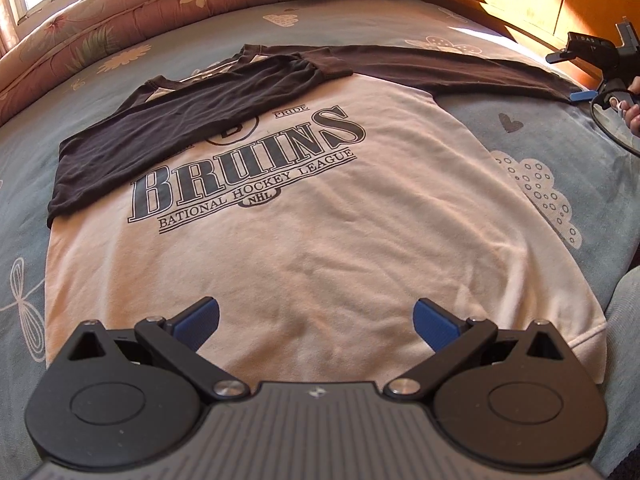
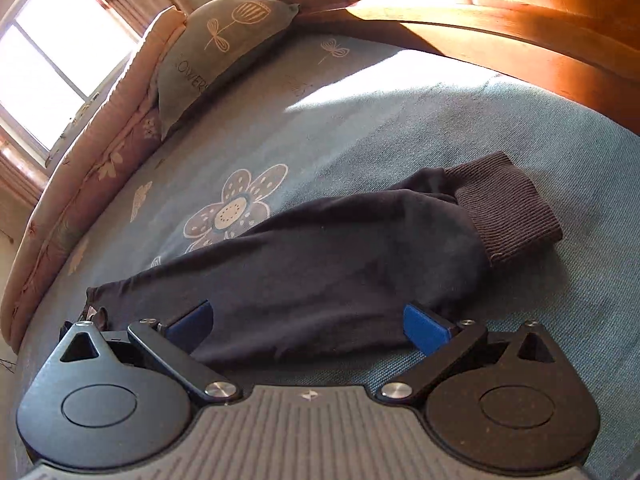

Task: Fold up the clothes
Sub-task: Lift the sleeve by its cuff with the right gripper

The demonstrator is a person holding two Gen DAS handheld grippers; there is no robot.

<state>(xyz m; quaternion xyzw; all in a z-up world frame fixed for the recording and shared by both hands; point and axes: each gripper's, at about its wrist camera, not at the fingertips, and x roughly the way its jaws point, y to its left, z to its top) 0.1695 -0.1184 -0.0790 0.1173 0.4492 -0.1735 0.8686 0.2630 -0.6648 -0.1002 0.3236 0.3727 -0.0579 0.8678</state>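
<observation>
Fingers wide apart on both — left hand-held gripper [image 1: 316, 322] over sweatshirt [image 1: 320, 220], right hand-held gripper [image 2: 308, 326] astride dark sleeve [image 2: 320, 256].

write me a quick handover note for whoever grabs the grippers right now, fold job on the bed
Left gripper: open, empty, hovering over the hem end of the sweatshirt.
Right gripper: open, empty, straddling the outstretched dark sleeve short of its ribbed cuff.
Sweatshirt lies print-up, flat on the blue bedspread.
Done: the other sleeve is folded across the chest.
Left: grip the outstretched sleeve and fold it in, then fold the body, probably hem towards collar.
</observation>
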